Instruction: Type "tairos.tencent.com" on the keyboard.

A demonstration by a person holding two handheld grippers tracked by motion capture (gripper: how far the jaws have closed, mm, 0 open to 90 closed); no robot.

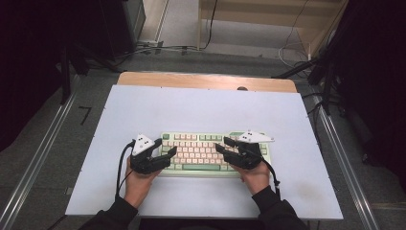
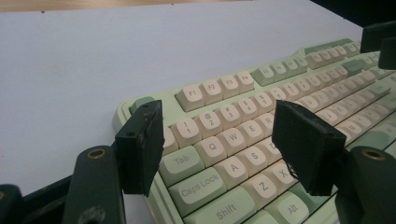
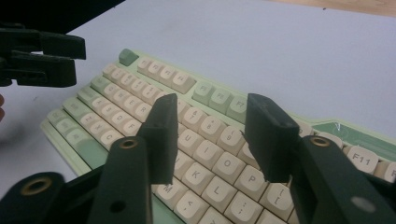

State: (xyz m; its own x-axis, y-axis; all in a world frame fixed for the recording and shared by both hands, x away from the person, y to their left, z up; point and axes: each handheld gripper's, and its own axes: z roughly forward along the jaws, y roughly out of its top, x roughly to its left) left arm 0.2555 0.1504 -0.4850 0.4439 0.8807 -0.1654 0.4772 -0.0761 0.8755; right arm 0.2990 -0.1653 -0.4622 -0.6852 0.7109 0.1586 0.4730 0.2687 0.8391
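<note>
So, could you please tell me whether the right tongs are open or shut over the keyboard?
Open. The right tongs hang above the keyboard with a clear gap between the pads, keys showing through it and nothing held.

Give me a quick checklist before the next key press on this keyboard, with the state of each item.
1. Keyboard flat on the white mat: ok.
2. Left tool open, nothing between its jaws: ok.
3. Right tool open, nothing between its jaws: ok.
4. Left tool over the left keys, around Q, A and Z: ok.
5. Right tool over the right keys, around O, K and L: ok.
6. Whether either tool touches a key: cannot tell.
</note>
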